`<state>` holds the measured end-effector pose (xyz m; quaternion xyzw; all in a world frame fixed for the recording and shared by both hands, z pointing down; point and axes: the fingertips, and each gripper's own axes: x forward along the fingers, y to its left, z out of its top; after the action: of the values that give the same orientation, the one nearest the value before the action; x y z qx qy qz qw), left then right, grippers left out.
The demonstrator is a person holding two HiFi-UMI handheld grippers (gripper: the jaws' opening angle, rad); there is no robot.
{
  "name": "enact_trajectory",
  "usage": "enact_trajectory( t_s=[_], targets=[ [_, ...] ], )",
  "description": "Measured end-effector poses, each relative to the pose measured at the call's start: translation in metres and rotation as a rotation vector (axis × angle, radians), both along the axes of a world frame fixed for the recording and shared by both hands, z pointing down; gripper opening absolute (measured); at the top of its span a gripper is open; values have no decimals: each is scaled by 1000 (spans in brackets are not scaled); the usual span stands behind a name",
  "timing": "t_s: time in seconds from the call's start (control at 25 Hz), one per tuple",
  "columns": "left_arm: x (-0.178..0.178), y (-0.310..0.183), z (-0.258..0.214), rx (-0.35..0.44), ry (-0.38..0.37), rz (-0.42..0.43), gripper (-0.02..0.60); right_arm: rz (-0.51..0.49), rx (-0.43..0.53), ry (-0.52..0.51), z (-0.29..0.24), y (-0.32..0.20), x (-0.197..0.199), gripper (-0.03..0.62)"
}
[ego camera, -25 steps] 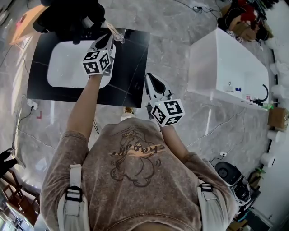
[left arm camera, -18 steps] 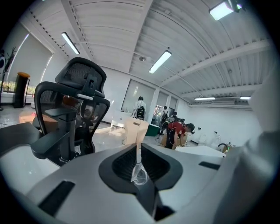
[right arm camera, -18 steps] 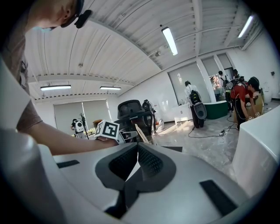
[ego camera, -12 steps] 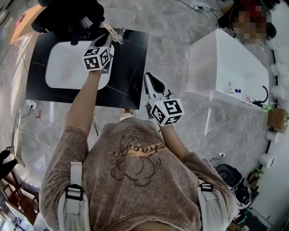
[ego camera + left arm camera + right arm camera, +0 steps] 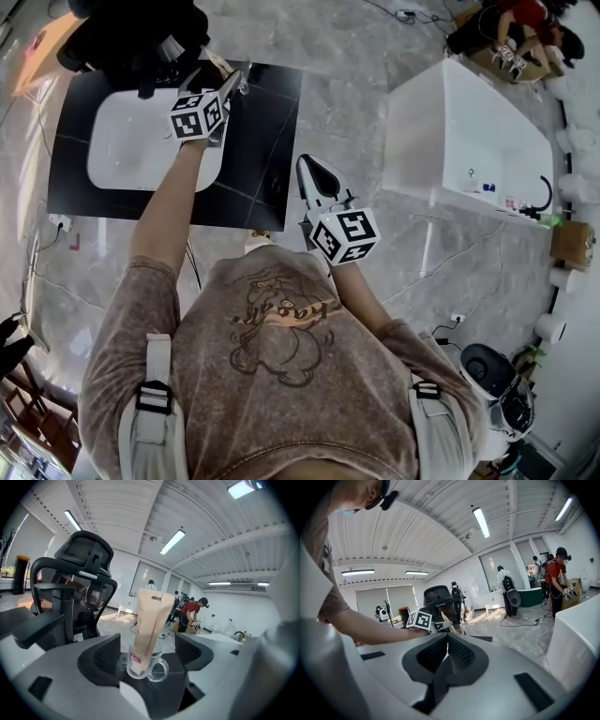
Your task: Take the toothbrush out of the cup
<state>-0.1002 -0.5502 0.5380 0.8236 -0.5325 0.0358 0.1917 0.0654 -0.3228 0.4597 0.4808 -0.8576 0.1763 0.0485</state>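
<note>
At the far left of the head view a black office chair (image 5: 131,37) stands behind a black table (image 5: 272,150) that carries a white basin (image 5: 122,155). The left gripper (image 5: 220,80) reaches over the far right corner of that basin, and its jaws are opening: in the left gripper view the two dark pads stand wide apart with the clear glass cup (image 5: 146,665) set between them, touched by neither. The cup stands upright on the black tabletop, its handle turned toward the camera, and a tall flat beige pack (image 5: 151,620) stands in it, leaning a little and rising well above the rim; this may be the toothbrush in its sleeve, though the view is too soft to be sure. Further right, the right gripper (image 5: 314,171) is held off the table's near right edge, above the marble floor, its jaws pressed together with nothing between them. Well to the right stands a white counter (image 5: 469,122), with a person in red (image 5: 525,23) at the top right corner
</note>
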Motion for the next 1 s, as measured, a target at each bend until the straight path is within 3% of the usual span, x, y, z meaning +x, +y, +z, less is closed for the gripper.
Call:
enact_trajectory(
  t_s=[0.52, 0.8, 1.0],
  targets=[
    [6, -17, 13, -30, -54, 25, 351, 1, -10, 13, 3, -9, 4, 18],
    [4, -25, 11, -6, -82, 11, 269, 5, -18, 12, 4, -14, 8, 18],
    [2, -24, 9, 6, -101, 0, 152, 7, -20, 11, 5, -15, 10, 18]
  ],
)
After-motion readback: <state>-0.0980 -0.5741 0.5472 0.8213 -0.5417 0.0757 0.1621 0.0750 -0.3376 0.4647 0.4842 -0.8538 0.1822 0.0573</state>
